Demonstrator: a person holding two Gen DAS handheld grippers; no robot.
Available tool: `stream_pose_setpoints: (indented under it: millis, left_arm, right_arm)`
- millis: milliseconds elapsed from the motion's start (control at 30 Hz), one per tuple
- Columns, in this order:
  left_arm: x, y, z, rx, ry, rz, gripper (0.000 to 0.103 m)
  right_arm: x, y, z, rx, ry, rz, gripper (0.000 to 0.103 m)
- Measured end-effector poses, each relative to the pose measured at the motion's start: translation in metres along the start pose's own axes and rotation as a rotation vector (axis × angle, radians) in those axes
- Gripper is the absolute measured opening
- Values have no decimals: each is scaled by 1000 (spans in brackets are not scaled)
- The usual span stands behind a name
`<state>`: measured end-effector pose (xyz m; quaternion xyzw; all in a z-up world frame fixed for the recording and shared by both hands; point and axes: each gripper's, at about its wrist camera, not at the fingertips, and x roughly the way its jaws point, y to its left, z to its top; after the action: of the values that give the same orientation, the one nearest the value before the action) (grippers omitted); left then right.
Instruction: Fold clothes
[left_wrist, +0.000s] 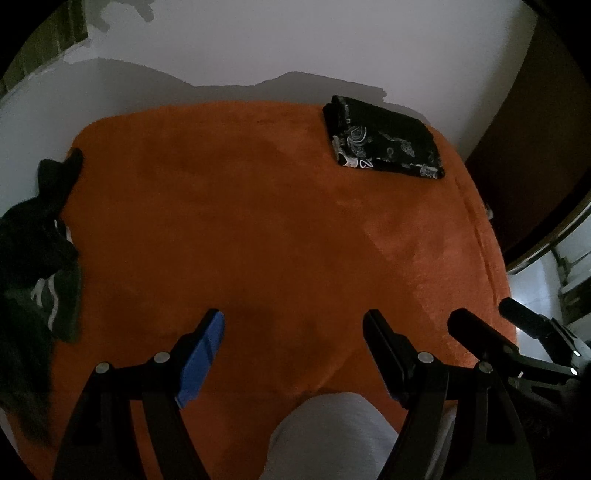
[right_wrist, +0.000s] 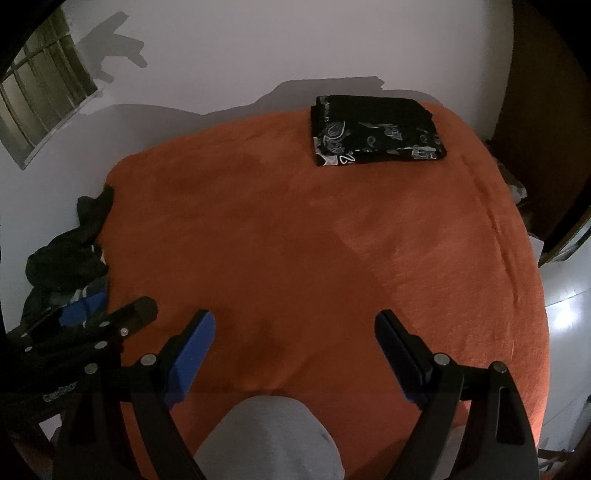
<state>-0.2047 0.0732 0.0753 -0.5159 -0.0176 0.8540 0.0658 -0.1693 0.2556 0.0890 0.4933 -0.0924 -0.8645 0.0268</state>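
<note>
Both tongs (left_wrist: 293, 325) (right_wrist: 295, 325) were wide apart, empty. One folded cloth (left_wrist: 384, 140) lay far ahead; a dark pile (left_wrist: 33, 258) waited left.

left gripper (left_wrist: 293, 325): fingers spread wide, nothing between them, angled steeply down over the bed's near edge | right gripper (right_wrist: 295, 325): fingers likewise wide apart and empty, same downward tilt, just beside the left | grey-clad knee (left_wrist: 328, 435) below both
</note>
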Motion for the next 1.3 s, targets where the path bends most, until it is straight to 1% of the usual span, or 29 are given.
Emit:
stream_pose_setpoints:
  millis: [133, 200, 267, 367, 500, 600, 700, 767, 900, 1033, 1200, 1300]
  left_arm:
    - [0, 4, 1, -7, 7, -13, 78]
    - [0, 7, 2, -16, 10, -30, 78]
    - [-1, 7, 2, -11, 8, -25, 78]
    - [-1, 8, 3, 2, 1, -14, 78]
    - [0, 10, 4, -11, -2, -18, 78]
    - [6, 8, 10, -3, -2, -19, 78]
    - [18, 7, 28, 4, -6, -4, 78]
    - [26, 8, 43, -7, -4, -12, 78]
    - [43, 5, 76, 1, 4, -3, 78]
    - [58, -3, 106, 20, -13, 12, 78]
    - [93, -12, 142, 13, 8, 21, 78]
    - [116, -17, 160, 25, 15, 34, 78]
  right_arm:
    - [1, -2, 0, 3, -2, -9, 88]
    - [1, -4, -1, 15, -20, -20, 88]
    - [1, -7, -2, 29, -38, -28, 88]
    - [4, -11, -2, 42, -32, -18, 88]
    - [6, -11, 0, 32, -34, -21, 88]
    - [12, -9, 4, 23, -29, -1, 88]
    - [29, -4, 22, -13, -9, -12, 88]
    - [40, -4, 37, -22, -3, -9, 88]
    - [56, -14, 68, -2, 7, -7, 88]
    - [70, -21, 98, -23, -8, -8, 88]
    - [97, -29, 134, -40, -12, -15, 88]
    - [117, -33, 159, -42, -8, -18, 88]
